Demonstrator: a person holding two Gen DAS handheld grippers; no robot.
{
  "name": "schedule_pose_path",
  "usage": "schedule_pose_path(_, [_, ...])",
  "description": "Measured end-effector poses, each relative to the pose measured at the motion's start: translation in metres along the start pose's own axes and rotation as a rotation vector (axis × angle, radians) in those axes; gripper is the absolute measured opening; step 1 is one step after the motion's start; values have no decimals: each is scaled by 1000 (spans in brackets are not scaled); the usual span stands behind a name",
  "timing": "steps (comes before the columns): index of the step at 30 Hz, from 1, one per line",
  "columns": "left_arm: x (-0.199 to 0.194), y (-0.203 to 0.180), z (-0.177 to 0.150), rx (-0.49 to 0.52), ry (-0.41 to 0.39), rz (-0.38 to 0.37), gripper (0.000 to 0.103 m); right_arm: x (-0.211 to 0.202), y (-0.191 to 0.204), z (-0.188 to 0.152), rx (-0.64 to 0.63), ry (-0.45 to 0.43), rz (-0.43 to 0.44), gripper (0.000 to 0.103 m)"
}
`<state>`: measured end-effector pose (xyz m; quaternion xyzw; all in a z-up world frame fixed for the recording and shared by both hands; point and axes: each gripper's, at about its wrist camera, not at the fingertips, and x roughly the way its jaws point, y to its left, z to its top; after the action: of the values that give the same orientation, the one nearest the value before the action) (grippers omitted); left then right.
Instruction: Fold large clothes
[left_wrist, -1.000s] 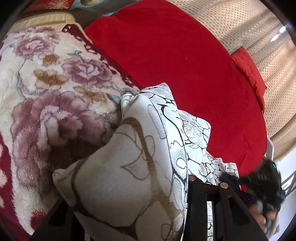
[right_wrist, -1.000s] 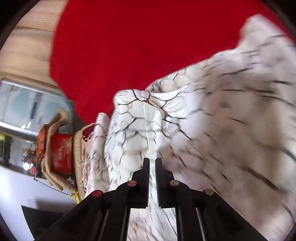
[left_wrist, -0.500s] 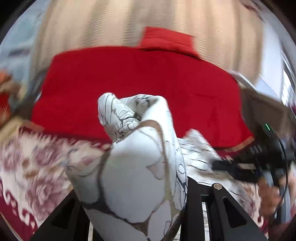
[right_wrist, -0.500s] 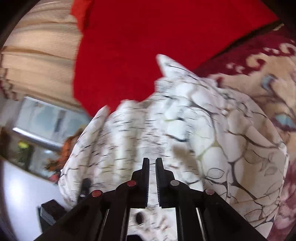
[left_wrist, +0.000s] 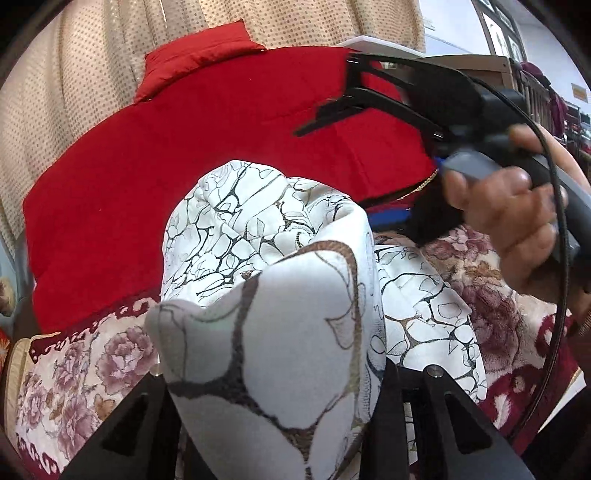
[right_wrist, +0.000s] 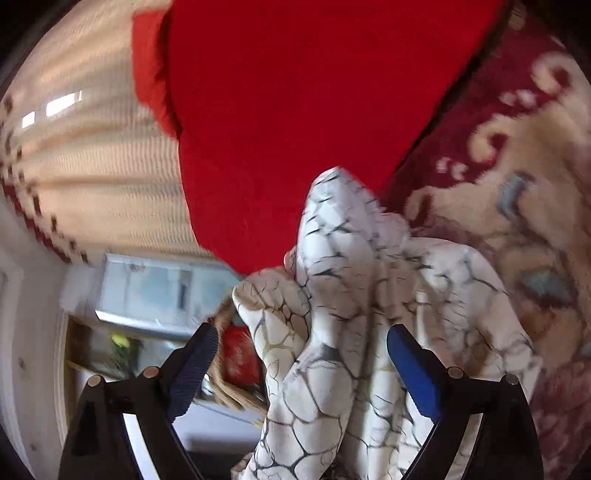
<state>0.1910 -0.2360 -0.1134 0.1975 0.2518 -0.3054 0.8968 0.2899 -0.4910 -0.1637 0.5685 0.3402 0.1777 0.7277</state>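
Bed: a soft blanket (left_wrist: 122, 354) with pink flowers and a dark red border is spread over it.
Blanket: cream ground, curly white marks on the red edge, seen in both views (right_wrist: 524, 155).
Red cover (left_wrist: 184, 177): laid flat, past the blanket's edge, touching it.
Red pillow (left_wrist: 199, 55): set at the far end of the red cover, against the dotted curtain (left_wrist: 74, 85).
White cloth (left_wrist: 428, 295): black and gold crackle lines are printed on it. Part of it is laid on the flowered blanket. The rest is lifted up off the bed in a bunch.
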Motion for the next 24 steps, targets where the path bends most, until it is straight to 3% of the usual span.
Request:
schedule_pose_path(7, [-5,4,-10,43,-24,-43,32,53,53,-9,-217,73,-133,95])
schedule_pose_path(9, [-12,7,-13,52,-28,-52,40,67,59,-21,-294,84,-201,90])
schedule_pose_path(10, [-17,13,-16,50,-28,-50,42,77,58,-28,-316,98,-236,67])
schedule_pose_path(12, [-26,23,-23,43,-19,-72,49,94,48,-31,-337,144,-353,44])
schedule_pose_path(13, [-34,30,-27,37,-19,-101,49,100,39,-31,-329,152,-366,39])
schedule_pose_path(16, [-71,51,-41,12,-76,-185,60,102,31,-29,-293,154,-345,39])
schedule_pose_path(17, [-81,59,-45,-2,-99,-204,75,102,33,-29,-305,147,-351,39])
schedule_pose_path(18, [-91,70,-49,-26,-128,-228,83,98,34,-31,-321,136,-368,39])
schedule_pose_path(21, [-110,113,-60,-140,-178,-275,84,102,20,-33,-304,128,-366,38])
schedule_pose_path(24, [-97,160,-67,-290,-145,-192,86,96,12,-31,-265,131,-328,38])
